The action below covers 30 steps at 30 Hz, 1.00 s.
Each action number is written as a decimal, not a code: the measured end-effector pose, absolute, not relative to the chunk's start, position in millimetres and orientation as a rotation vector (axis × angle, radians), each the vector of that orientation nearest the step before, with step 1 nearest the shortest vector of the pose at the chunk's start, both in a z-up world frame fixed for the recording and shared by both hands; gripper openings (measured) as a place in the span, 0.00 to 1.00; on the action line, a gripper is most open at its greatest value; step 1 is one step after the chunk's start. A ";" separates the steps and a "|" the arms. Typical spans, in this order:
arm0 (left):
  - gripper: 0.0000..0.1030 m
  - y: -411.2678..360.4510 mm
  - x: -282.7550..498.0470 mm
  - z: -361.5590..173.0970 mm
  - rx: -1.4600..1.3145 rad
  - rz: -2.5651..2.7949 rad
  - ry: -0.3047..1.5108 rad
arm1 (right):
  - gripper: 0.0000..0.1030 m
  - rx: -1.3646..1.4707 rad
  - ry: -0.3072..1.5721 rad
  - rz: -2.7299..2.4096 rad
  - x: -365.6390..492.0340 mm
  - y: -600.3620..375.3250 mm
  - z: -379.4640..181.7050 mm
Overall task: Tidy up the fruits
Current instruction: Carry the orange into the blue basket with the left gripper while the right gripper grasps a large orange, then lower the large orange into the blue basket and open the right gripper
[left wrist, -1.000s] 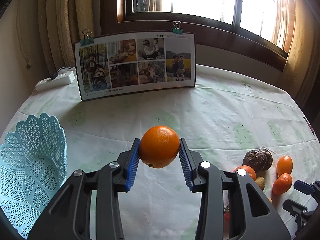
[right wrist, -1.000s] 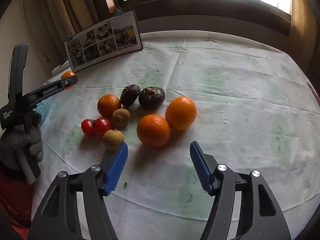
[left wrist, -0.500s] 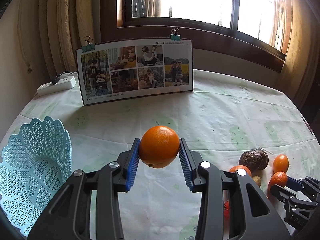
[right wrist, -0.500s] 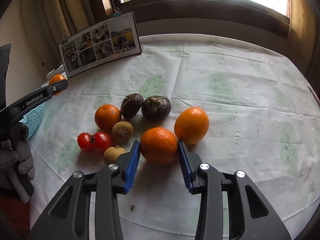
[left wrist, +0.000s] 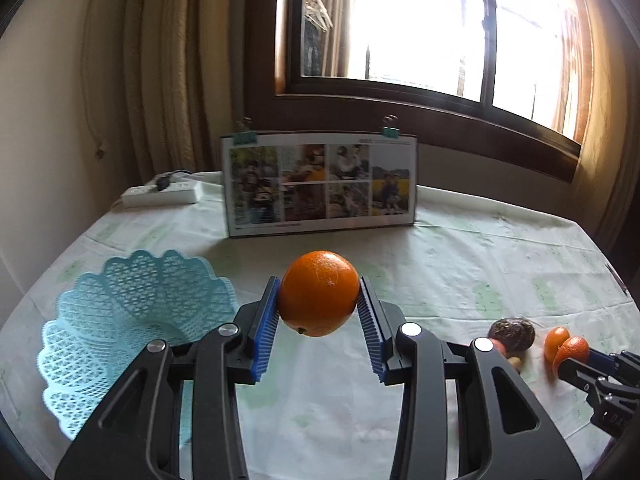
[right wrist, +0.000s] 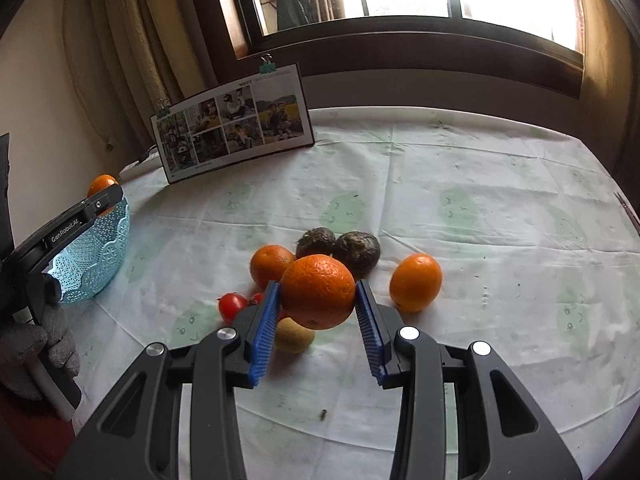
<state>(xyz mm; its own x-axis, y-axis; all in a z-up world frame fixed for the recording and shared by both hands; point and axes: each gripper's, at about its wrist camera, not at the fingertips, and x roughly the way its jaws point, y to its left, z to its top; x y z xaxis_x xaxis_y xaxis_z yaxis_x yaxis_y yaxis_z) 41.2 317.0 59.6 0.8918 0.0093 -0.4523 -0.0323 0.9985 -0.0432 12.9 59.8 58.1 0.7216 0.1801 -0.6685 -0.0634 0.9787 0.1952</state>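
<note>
Gripping an orange [left wrist: 319,293] between their blue ribbed pads, the left tongs [left wrist: 319,312] are holding it clear of the worktop [left wrist: 460,264], just beside the light blue lattice basket [left wrist: 132,320] that is sitting near the worktop's left edge. The right tongs [right wrist: 317,306] are likewise closing on a second orange [right wrist: 317,291], pads pressing both its sides, and it is sitting above the fruit pile, with a shadow lying on the cloth beneath it.

Behind that lifted orange, a smaller orange fruit [right wrist: 272,265] is lying next to two dark wrinkled fruits [right wrist: 340,246], which are touching each other. A third orange [right wrist: 416,282] is resting a little to the right, apart from the pile. Cherry tomatoes [right wrist: 234,306] are lying to the left of the right tongs, and a brownish kiwi-like fruit [right wrist: 294,338] is partly showing under the left pad.

A gloved hand [right wrist: 36,344] is gripping the handle of the left tongs at the left border of the right wrist view. A clipped photo board [left wrist: 320,184] is standing upright toward the worktop's far edge, and a white power strip [left wrist: 160,194] is lying at the far left corner. The worktop is wearing a pale patterned cloth.
</note>
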 end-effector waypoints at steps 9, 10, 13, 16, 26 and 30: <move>0.39 392.7 12.0 46.6 -0.114 0.165 0.488 | 0.38 0.106 0.752 0.258 24.6 119.8 67.7; 0.39 400.6 10.0 44.7 -0.122 0.181 0.492 | 0.38 0.097 0.751 0.274 25.9 127.9 68.8; 0.39 422.8 4.5 38.1 -0.144 0.224 0.508 | 0.38 0.070 0.747 0.320 30.3 153.4 72.3; 0.41 438.1 1.8 32.6 -0.166 0.247 0.520 | 0.38 0.044 0.746 0.361 35.2 178.2 74.6; 0.87 463.4 -18.0 32.5 -0.186 0.428 0.411 | 0.38 -0.022 0.734 0.475 45.9 247.9 79.4; 0.87 476.0 -23.7 28.2 -0.216 0.502 0.384 | 0.38 -0.042 0.733 0.520 49.7 270.5 82.3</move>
